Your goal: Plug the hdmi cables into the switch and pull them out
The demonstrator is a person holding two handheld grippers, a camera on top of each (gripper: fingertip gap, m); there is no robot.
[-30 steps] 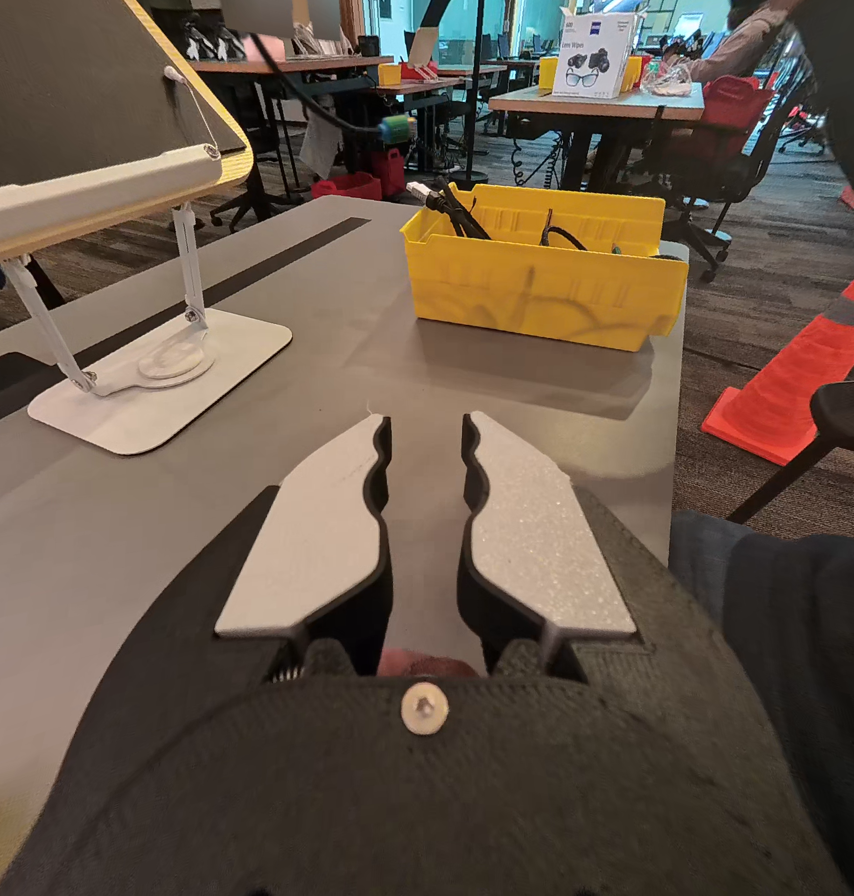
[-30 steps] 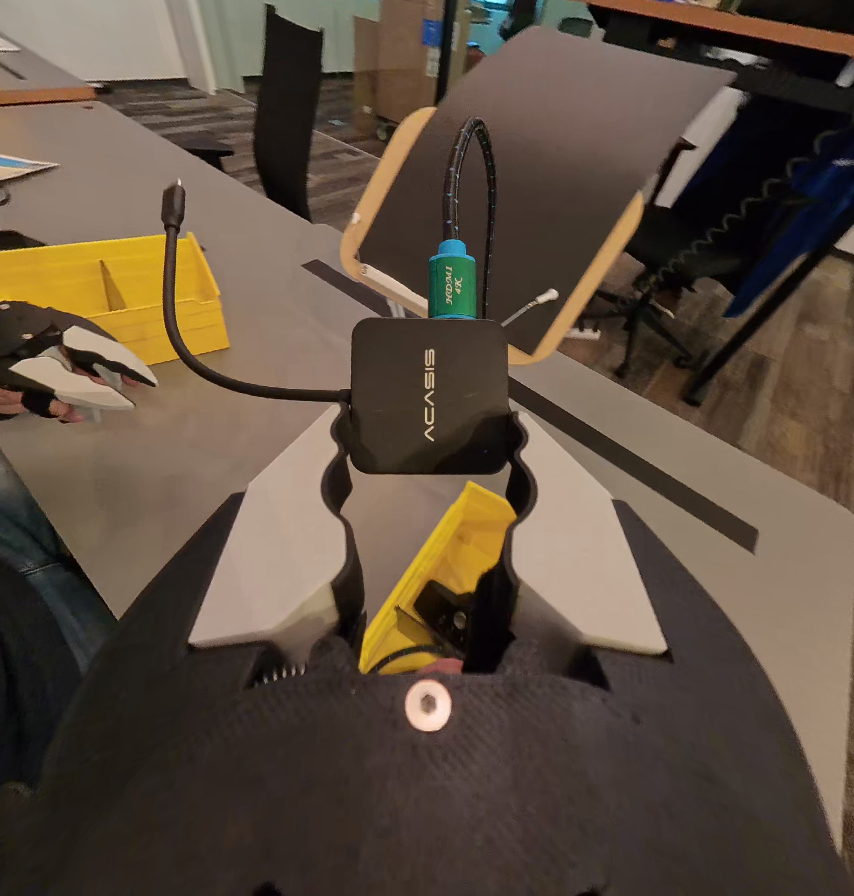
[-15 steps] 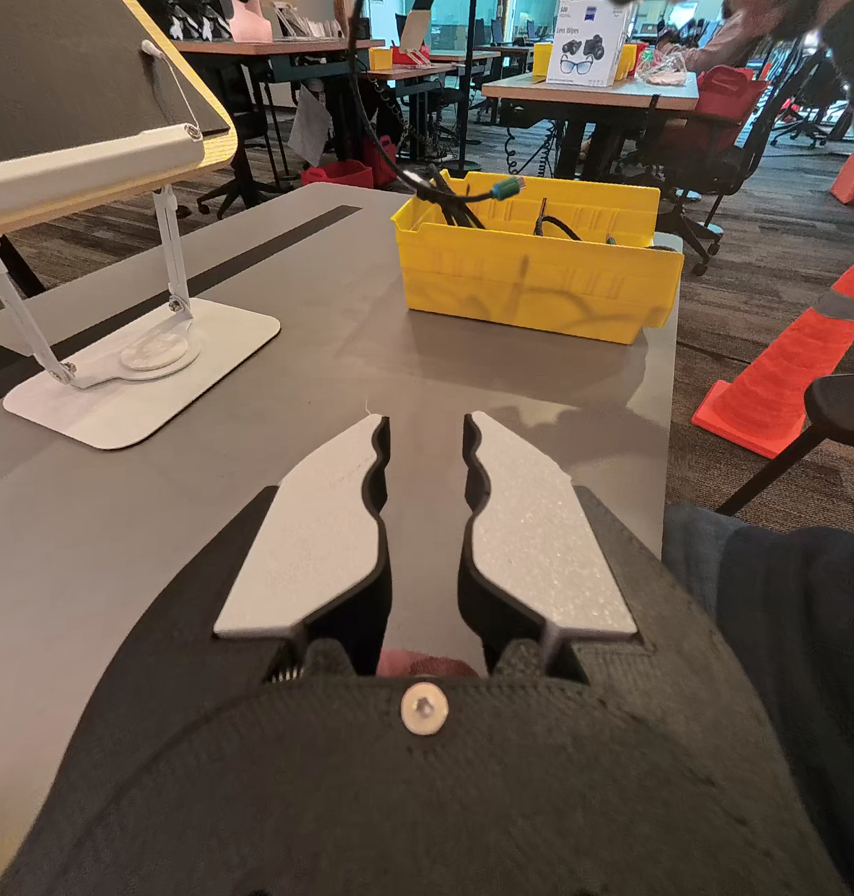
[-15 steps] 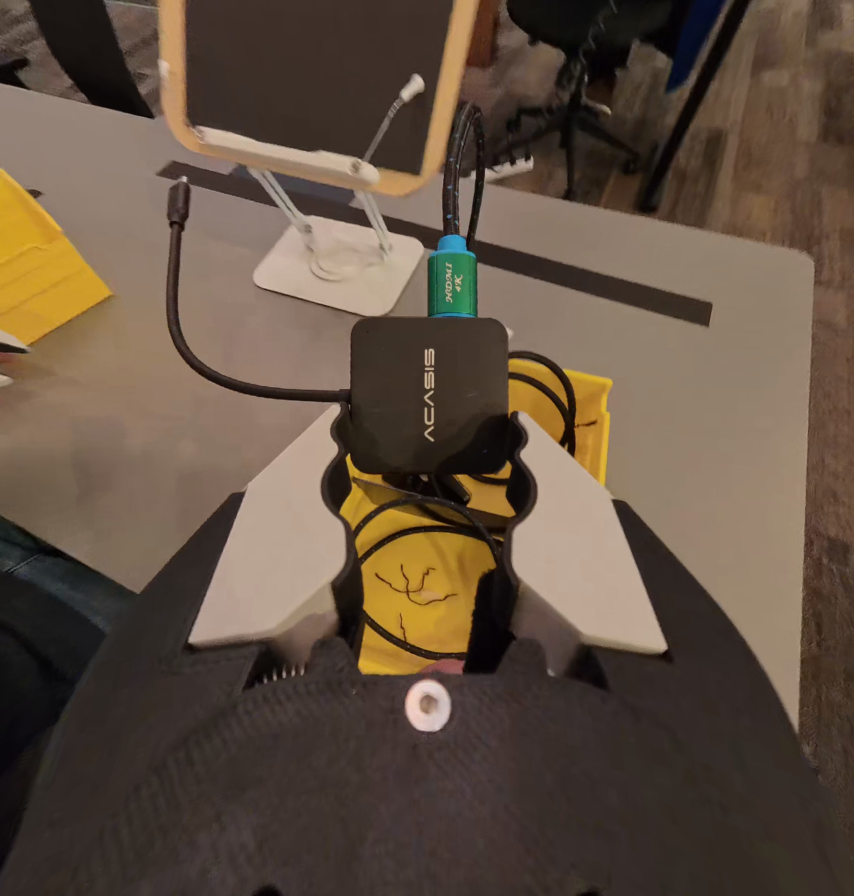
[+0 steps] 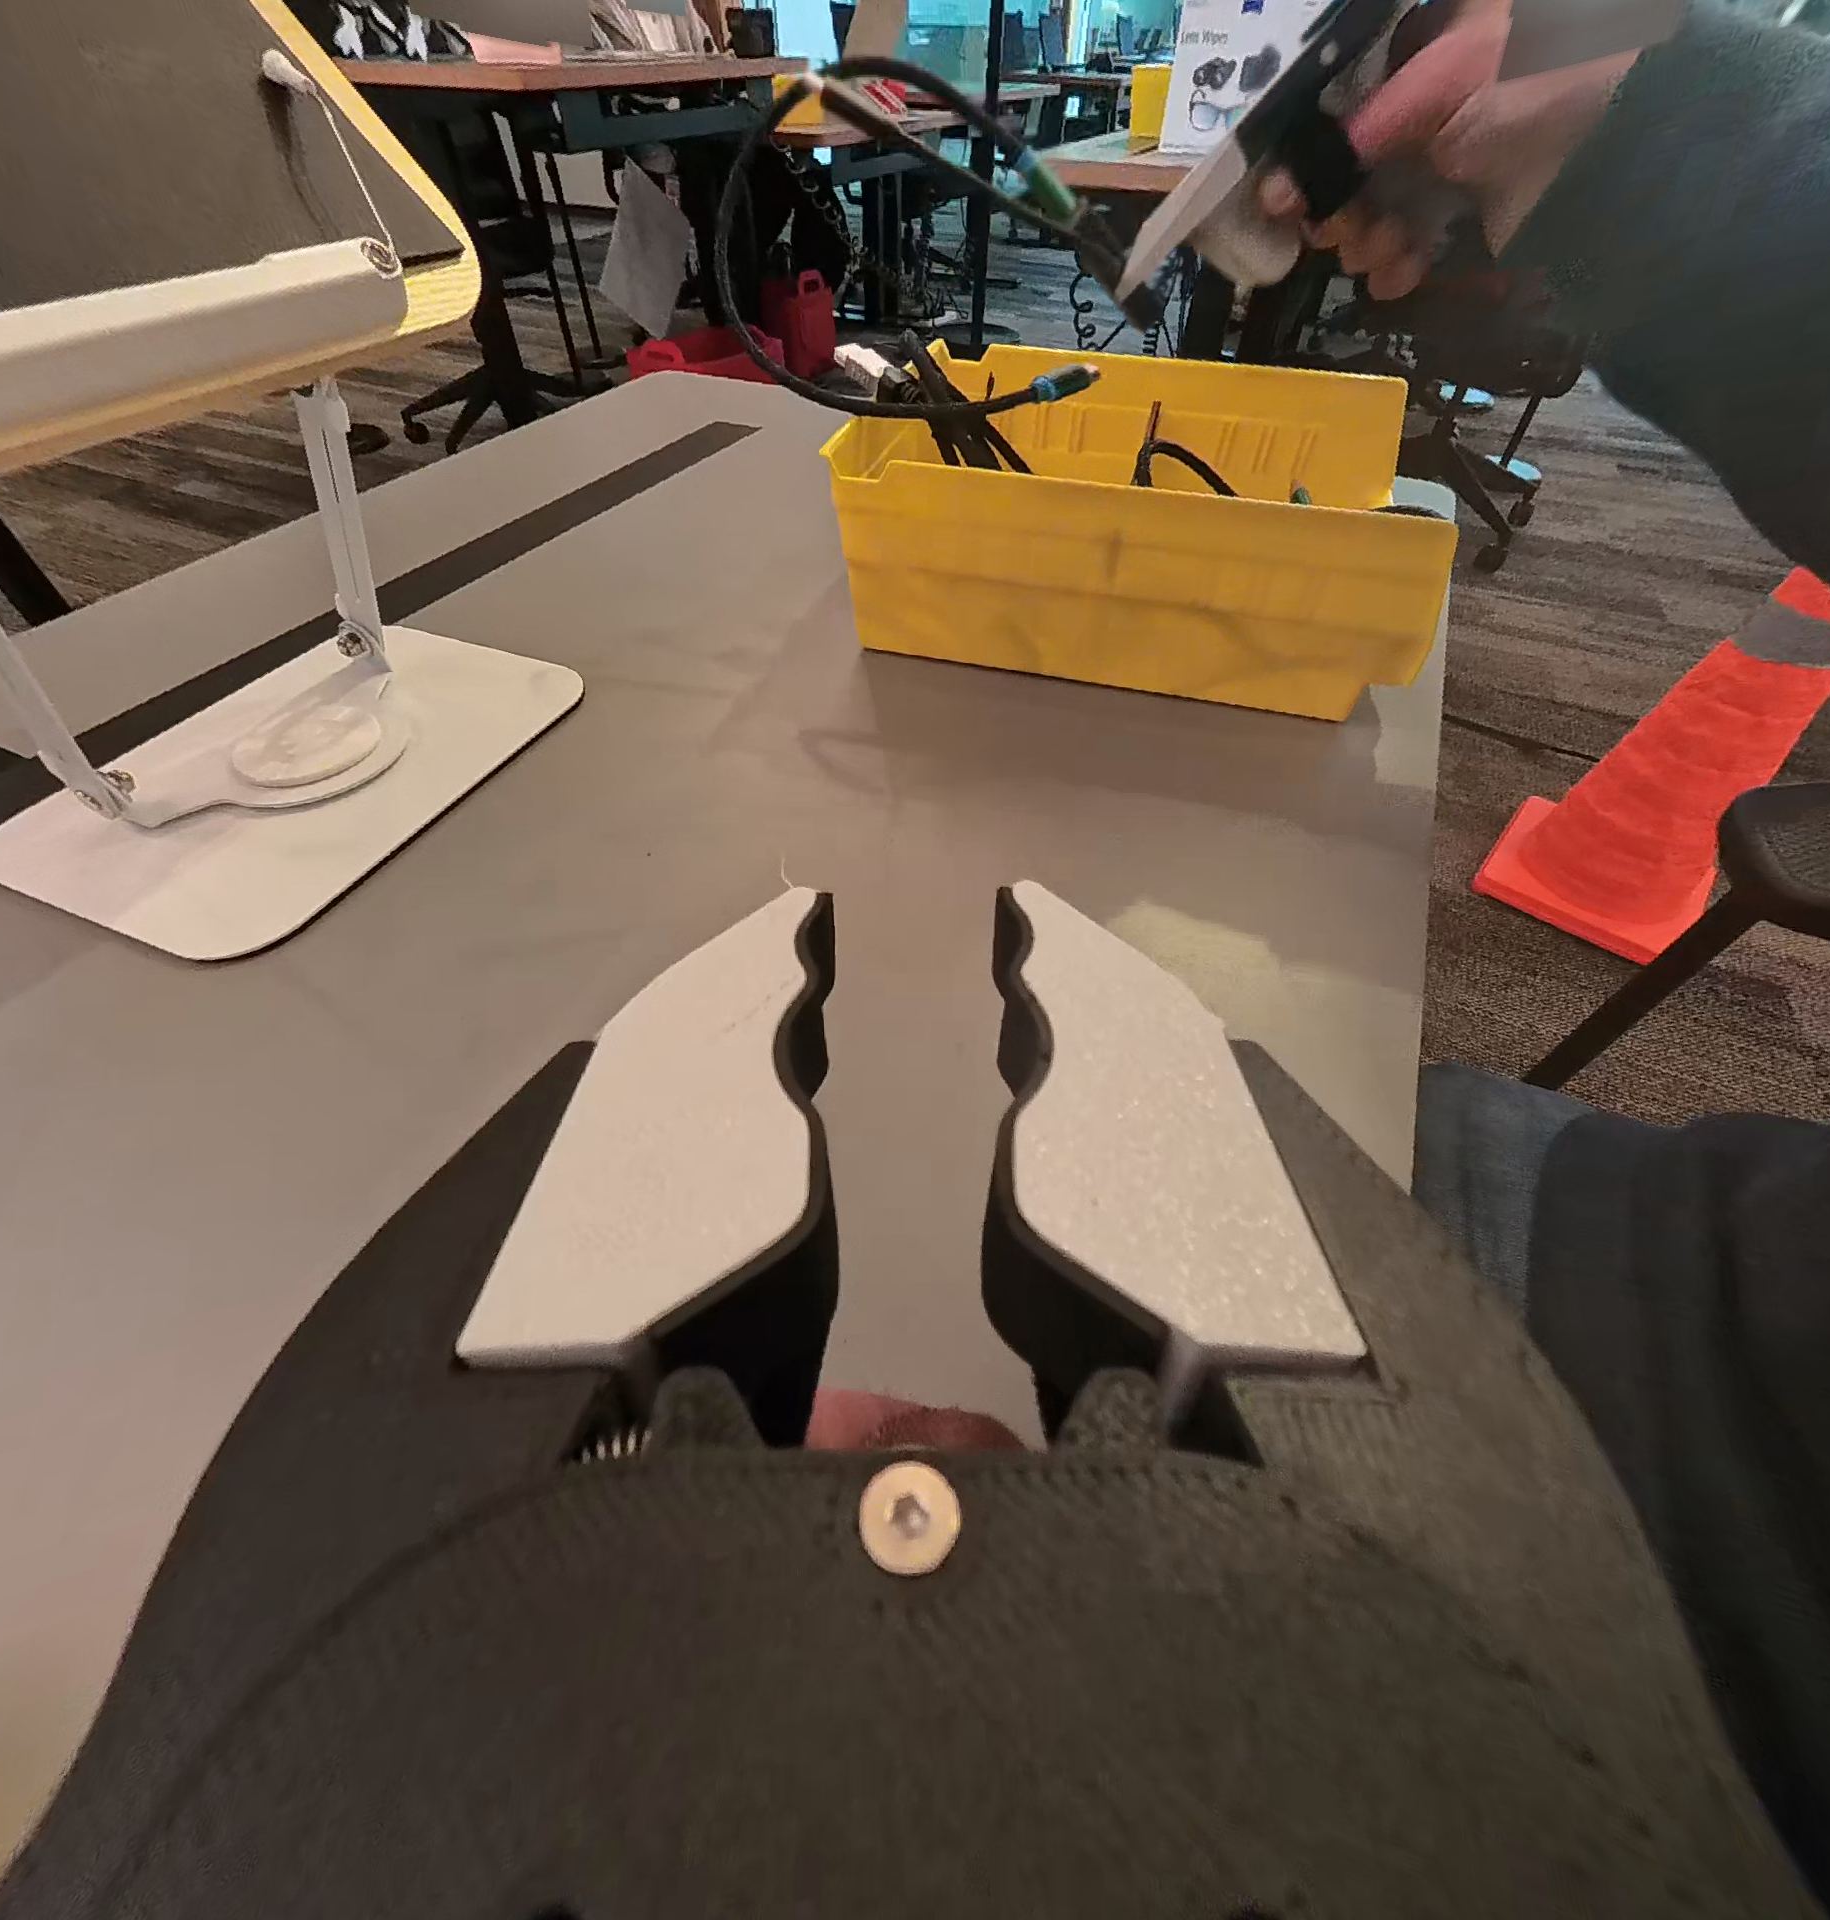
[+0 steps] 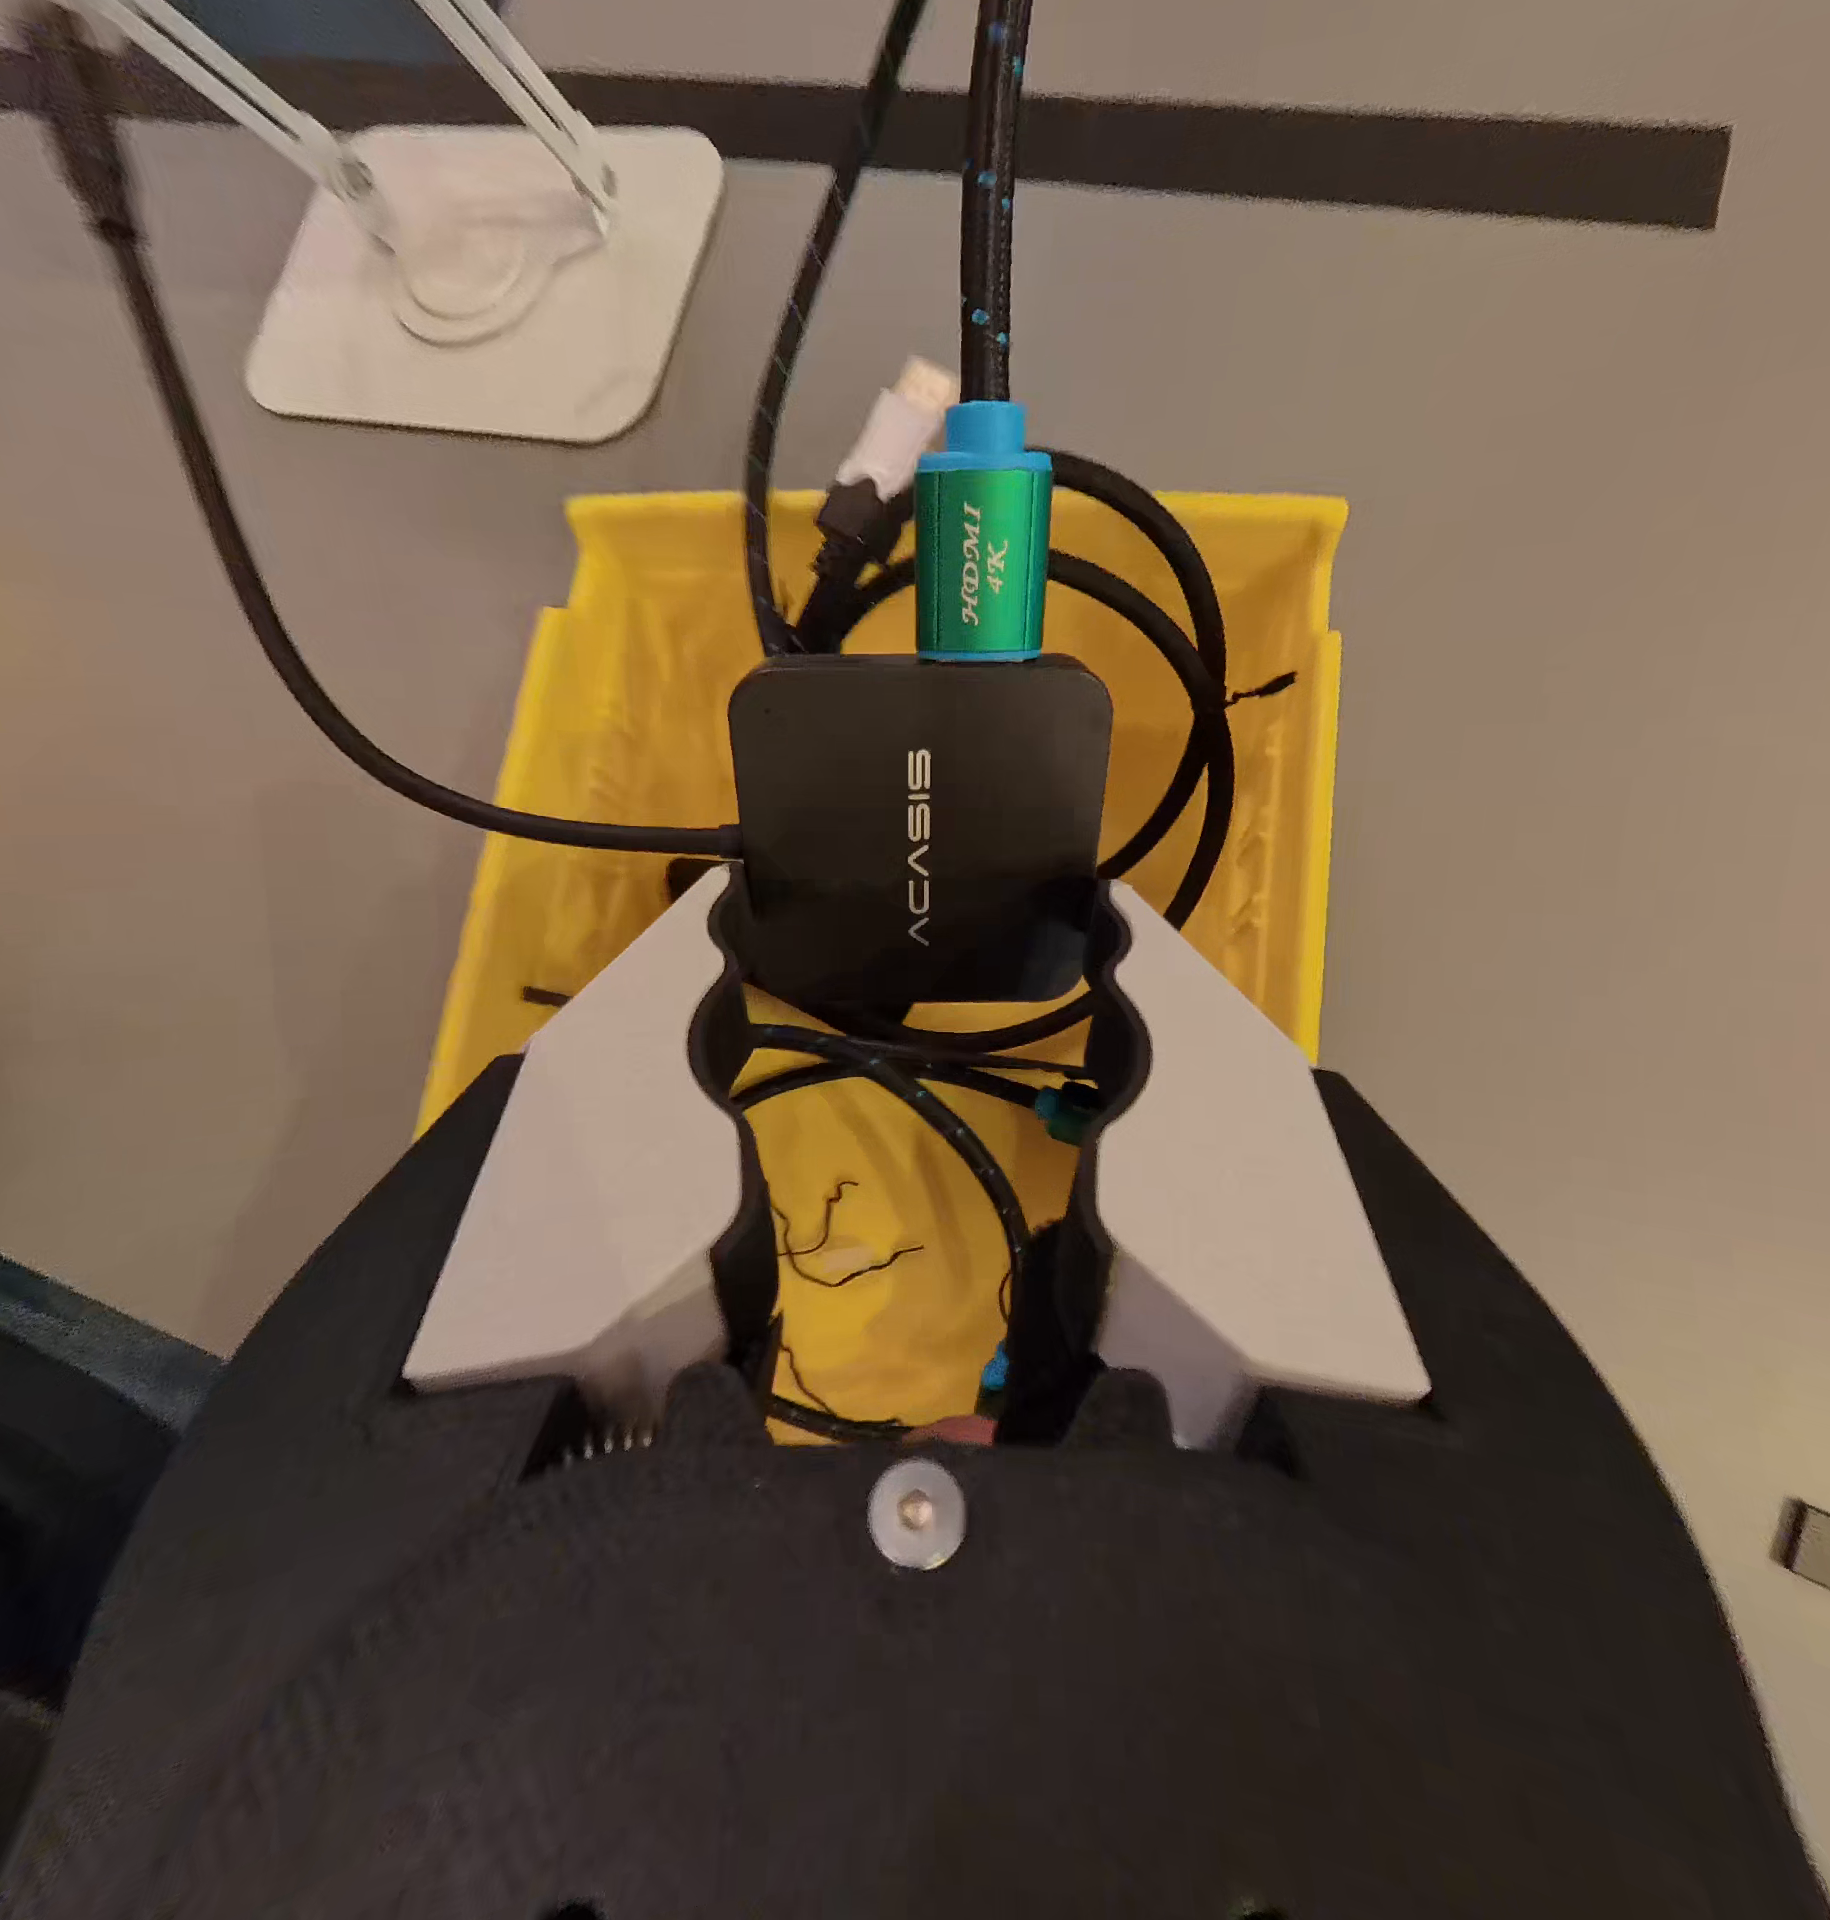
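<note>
My right gripper [image 6: 916, 904] is shut on a black square switch [image 6: 921, 810] and holds it above a yellow bin [image 6: 1290, 748]. A green HDMI plug [image 6: 982, 561] with blue ends sits in the switch's far edge, and its braided cable [image 6: 994, 208] runs up out of view. A thin black lead [image 6: 298, 675] leaves the switch's left side. More cables [image 6: 1191, 665] lie coiled in the bin. My left gripper [image 5: 911, 904] is open and empty, low over the grey table [image 5: 630, 644]. The right gripper [image 5: 1191, 223] and the green plug [image 5: 1046, 192] also show in the left wrist view.
A white stand base [image 5: 267, 821] carries a tilted board at the left and also shows in the right wrist view [image 6: 475, 291]. The yellow bin [image 5: 1129, 613] stands near the table's far right edge. An orange cone [image 5: 1669, 790] and a chair [image 5: 1804, 842] are on the floor beyond. My right fingertips sit around 40 cm from my left ones.
My right gripper has tipped downward and moved over the yellow bin, still holding the switch with the plug in it. My left gripper has stayed open and shifted slightly.
</note>
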